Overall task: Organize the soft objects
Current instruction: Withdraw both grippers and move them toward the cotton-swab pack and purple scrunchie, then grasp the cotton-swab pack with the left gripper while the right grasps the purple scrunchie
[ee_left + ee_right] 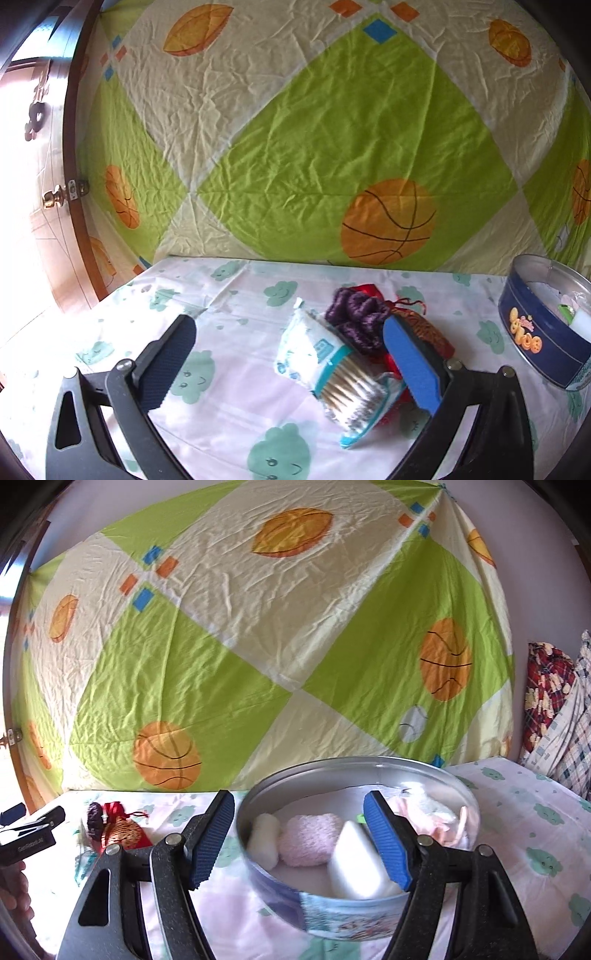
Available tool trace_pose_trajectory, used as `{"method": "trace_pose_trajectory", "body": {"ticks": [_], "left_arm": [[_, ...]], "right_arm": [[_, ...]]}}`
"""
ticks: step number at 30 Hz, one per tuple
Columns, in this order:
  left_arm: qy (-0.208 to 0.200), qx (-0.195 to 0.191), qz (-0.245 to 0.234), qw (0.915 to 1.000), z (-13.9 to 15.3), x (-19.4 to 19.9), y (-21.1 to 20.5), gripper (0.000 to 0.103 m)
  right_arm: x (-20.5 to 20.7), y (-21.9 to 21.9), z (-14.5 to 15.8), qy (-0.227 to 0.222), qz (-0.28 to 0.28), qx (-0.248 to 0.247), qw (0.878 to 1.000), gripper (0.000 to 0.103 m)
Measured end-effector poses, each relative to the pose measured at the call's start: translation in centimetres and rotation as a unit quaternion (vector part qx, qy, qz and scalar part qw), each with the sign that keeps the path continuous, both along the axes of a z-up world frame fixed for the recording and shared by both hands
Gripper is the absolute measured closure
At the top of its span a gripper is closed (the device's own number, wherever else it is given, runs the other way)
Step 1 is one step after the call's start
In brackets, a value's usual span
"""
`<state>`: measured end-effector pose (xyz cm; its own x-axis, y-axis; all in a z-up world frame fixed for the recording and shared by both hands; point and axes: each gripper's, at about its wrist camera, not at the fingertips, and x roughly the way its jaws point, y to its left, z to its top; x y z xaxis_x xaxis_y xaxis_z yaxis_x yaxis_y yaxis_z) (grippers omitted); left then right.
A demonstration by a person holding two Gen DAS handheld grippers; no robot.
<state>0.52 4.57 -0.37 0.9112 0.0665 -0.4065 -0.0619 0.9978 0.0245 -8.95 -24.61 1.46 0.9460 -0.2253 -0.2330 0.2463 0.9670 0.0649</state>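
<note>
Inside the round blue metal tin lie a white foam wedge and pink fluffy pad; the right gripper hovers agape. The left gripper, spread wide, straddles a plastic-wrapped cotton-swab packet.

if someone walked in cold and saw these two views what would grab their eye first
First, the big green and cream bedsheet with orange basketballs hung as a backdrop behind the table. Next, the round blue cookie tin under the open right tool, holding a pink fluffy pad and a white sponge block. In the left wrist view, a pack of cotton swabs lies between the fingers of the open left tool, beside a purple knitted piece.
</note>
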Motion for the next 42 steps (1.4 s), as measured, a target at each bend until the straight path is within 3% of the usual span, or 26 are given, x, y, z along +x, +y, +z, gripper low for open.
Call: {"method": "trace_pose_trajectory", "body": {"ticks": [9, 17, 22, 26, 27, 30, 31, 34, 37, 42], "left_arm": [[0.038, -0.023, 0.049, 0.9978, -0.5, 1.5, 4.6, 0.0], [0.086, -0.083, 0.016, 0.9927, -1.8, 2.5, 4.2, 0.0], [0.129, -0.142, -0.008, 0.9814, -3.0, 3.9, 2.3, 0.002], [0.182, -0.146, -0.019, 0.9723, -4.6, 5.5, 1.0, 0.005], [0.187, -0.162, -0.024, 0.9686, -4.9, 5.7, 1.4, 0.008], [0.197, -0.206, -0.028, 0.958, -5.7, 5.8, 2.7, 0.038], [0.204, -0.205, -0.035, 0.9566, -5.9, 5.8, 2.8, 0.049], [0.207, -0.184, -0.057, 0.9591, -5.4, 5.3, 2.4, 0.064], [0.199, -0.164, -0.06, 0.9642, -4.7, 4.5, 2.7, 0.067], [0.141, -0.11, -0.01, 0.9838, -2.7, 3.3, 4.7, 0.068]], "right_arm": [[1.0, 4.8, -0.2, 0.022, 0.057, -0.01, 0.998, 0.029], [2.1, 9.0, -0.6, 0.037, 0.098, -0.037, 0.994, 0.029], [2.1, 9.6, -0.6, 0.034, 0.115, -0.04, 0.992, 0.029], [2.2, 9.2, -0.6, 0.035, 0.122, -0.026, 0.992, 0.029], [2.1, 9.2, -0.7, 0.036, 0.125, -0.023, 0.991, 0.029], [2.1, 9.2, -0.7, 0.037, 0.132, -0.021, 0.99, 0.029], [2.0, 9.3, -0.7, 0.037, 0.134, -0.022, 0.99, 0.029], [1.9, 9.6, -0.7, 0.037, 0.139, -0.028, 0.989, 0.029], [1.7, 9.8, -0.7, 0.035, 0.144, -0.032, 0.988, 0.029], [1.9, 10.0, -0.8, 0.04, 0.147, -0.036, 0.988, 0.029]]}}
